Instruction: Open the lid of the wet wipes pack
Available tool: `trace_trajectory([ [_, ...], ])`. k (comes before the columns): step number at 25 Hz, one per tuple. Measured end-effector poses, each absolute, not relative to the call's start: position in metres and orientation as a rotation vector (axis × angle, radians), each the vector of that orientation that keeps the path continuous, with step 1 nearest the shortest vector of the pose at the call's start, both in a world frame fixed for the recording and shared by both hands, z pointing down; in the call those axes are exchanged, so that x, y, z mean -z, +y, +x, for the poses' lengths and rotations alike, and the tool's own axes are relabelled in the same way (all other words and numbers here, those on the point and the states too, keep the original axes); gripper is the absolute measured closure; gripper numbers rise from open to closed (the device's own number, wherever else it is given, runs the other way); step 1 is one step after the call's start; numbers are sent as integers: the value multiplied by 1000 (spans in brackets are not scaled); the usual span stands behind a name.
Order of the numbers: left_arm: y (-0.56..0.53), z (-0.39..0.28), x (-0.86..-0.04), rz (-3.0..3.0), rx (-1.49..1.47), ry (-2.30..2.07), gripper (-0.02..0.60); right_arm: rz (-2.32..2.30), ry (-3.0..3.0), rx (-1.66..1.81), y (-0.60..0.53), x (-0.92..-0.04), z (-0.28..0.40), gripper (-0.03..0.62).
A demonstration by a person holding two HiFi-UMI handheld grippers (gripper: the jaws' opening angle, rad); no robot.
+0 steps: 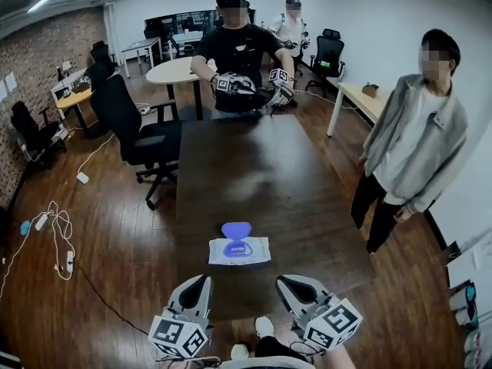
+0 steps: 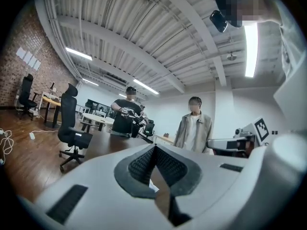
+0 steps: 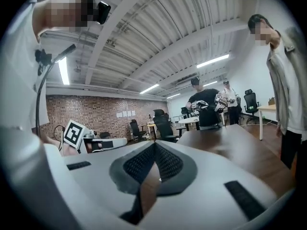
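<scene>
Head view, and here's the wet wipes pack (image 1: 239,250) lying flat on the dark table (image 1: 254,160), its blue lid (image 1: 236,229) looking flipped up and away from us, so we judge the opening all but done. Just nearer than the pack, the left gripper (image 1: 201,284) and right gripper (image 1: 292,285) sit at either side, both clenched on nothing, pads together with only tabletop showing past them. If the lid wants more swing, we'd pin the pack's near edge with one gripper and nudge the lid tab back with the other, gently, since the pack is light and could skid. Beyond the pack the table is bare wood; at its far end a person (image 1: 238,52) holds grippers, another person (image 1: 415,144) stands right of the pack, and an office chair (image 1: 131,125) waits left.
</scene>
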State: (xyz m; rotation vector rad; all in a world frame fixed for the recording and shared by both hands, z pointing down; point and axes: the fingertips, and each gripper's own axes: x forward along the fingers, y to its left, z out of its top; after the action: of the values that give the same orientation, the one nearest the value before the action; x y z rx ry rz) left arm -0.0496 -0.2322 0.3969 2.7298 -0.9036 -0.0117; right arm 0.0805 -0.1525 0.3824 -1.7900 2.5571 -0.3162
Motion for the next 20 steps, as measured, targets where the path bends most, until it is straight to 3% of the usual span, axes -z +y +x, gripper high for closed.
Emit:
trace_trajectory([
  [20, -161, -52, -389, 2738, 59, -800, 581, -1823, 2556, 252, -65, -361, 57, 586],
])
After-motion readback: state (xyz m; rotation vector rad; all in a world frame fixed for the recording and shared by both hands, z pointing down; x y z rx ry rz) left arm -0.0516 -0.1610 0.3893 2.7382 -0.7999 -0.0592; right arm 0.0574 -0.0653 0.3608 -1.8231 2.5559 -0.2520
